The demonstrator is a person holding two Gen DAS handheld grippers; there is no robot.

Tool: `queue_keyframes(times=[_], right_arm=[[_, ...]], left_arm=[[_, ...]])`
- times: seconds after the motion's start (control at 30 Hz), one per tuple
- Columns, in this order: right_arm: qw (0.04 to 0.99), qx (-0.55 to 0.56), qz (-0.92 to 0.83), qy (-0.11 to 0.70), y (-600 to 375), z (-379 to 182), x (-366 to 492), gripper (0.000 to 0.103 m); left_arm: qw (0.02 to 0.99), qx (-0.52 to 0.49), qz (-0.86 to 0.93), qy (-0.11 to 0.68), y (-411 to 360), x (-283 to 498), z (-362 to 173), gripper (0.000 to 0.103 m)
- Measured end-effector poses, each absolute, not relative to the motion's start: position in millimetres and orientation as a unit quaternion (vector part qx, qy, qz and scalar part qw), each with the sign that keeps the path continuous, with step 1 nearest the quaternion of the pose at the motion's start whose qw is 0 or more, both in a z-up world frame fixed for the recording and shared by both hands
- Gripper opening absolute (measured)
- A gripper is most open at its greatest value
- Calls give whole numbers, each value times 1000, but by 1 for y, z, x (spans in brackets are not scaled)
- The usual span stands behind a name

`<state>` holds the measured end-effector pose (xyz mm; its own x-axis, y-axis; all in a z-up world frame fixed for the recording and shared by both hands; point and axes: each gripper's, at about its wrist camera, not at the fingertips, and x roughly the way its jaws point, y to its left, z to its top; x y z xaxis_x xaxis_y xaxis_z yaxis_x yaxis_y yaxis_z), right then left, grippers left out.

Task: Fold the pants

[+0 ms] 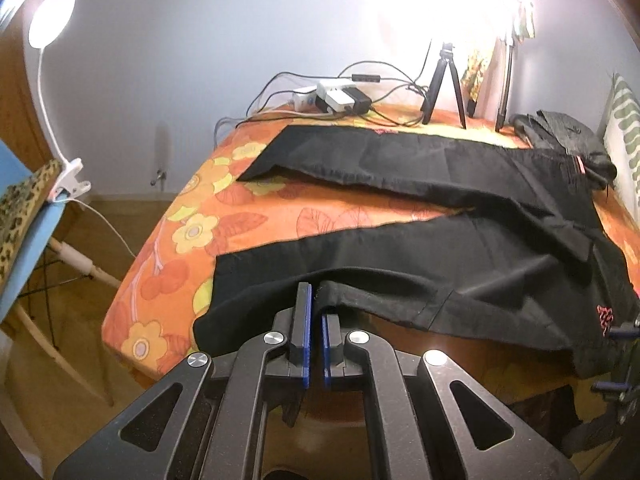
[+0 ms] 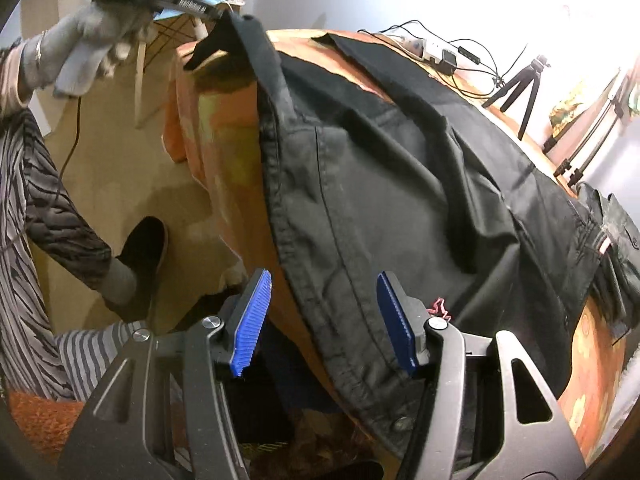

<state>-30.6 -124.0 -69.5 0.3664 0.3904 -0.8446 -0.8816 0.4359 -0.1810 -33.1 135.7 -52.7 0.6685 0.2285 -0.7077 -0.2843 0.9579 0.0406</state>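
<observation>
Lamp: a white clip lamp stood lit at far left, clamped to a leopard-print chair.
Left gripper: the left gripper had its blue pads drawn almost together, pinching the raised hem of the near trouser leg; in the right wrist view a gloved hand carried it high at upper left, the leg end hanging from it.
Pants: the black pants lay spread on the orange flowered tablecloth, legs pointing left, waist to the right, the near leg directly ahead of the left gripper.
Back of table: a power strip with cables, then a small tripod.
Right gripper: the right gripper stood partly open, gripping nothing; the seamed edge of the pants ran between its blue pads without either pressing on it.
</observation>
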Motion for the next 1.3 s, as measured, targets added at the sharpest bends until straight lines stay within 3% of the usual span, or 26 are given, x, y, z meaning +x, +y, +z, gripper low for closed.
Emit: queue_keyframes(times=[0.53,0.63,0.77,0.9,1.3], right_arm=[[756,-360,409,364,-111,-77,-43,57],[766,-338,398,375,-117,-73,-33,43],[773,-304,395,392,-123,-65,-18,11],[792,-301,380,371,-127,-50,-16,6],[843,-319,333,277,-123,35,30,4]], left_arm=[[925,-66,151,342,143,-27,-29,3],[928,-60,150,336,140,-26,-26,3],[929,-60,149,333,138,-26,-24,3],[932,-52,153,324,136,-29,-15,3],[940,-24,151,306,140,3,14,3]])
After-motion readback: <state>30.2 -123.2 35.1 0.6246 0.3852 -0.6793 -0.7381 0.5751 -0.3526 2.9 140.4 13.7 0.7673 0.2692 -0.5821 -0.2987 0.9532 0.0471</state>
